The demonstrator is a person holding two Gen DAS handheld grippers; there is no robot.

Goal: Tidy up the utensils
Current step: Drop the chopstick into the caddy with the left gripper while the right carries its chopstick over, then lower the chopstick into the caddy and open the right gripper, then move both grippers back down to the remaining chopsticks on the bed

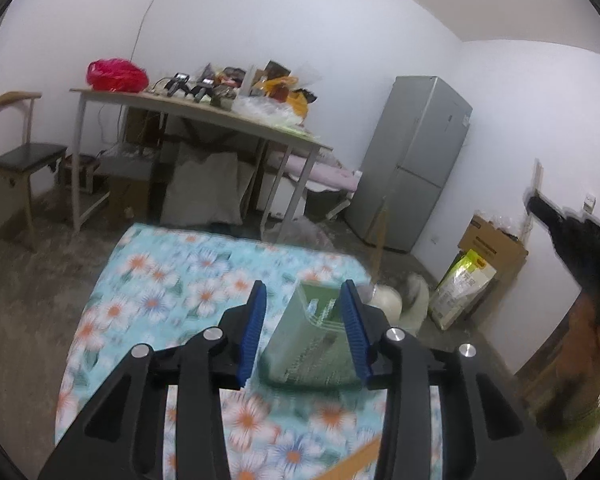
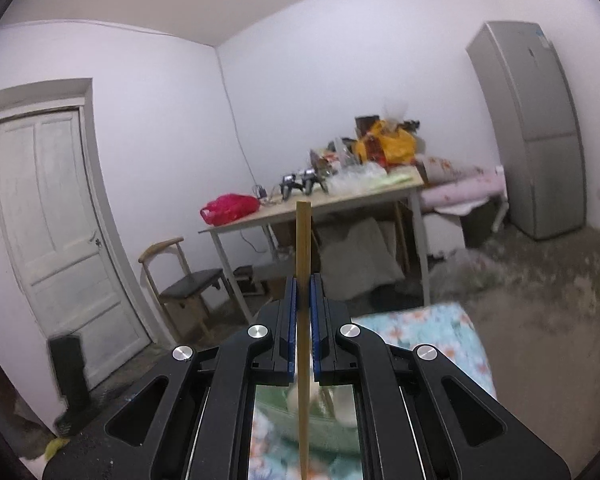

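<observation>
A floral cloth (image 1: pixel 172 280) covers the table. A green holder (image 1: pixel 312 344) is seen on it, between the half-open jaws of the left gripper (image 1: pixel 304 320), not pressed. A wooden chopstick (image 2: pixel 302 280) is clamped upright by the right gripper (image 2: pixel 303 300), above the holder.

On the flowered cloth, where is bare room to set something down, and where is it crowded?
The flowered cloth is bare left of the green utensil holder, out to its left edge, and behind the holder toward the far edge. It is crowded at the holder, where the left gripper stands open around it. The far table is cluttered.
</observation>
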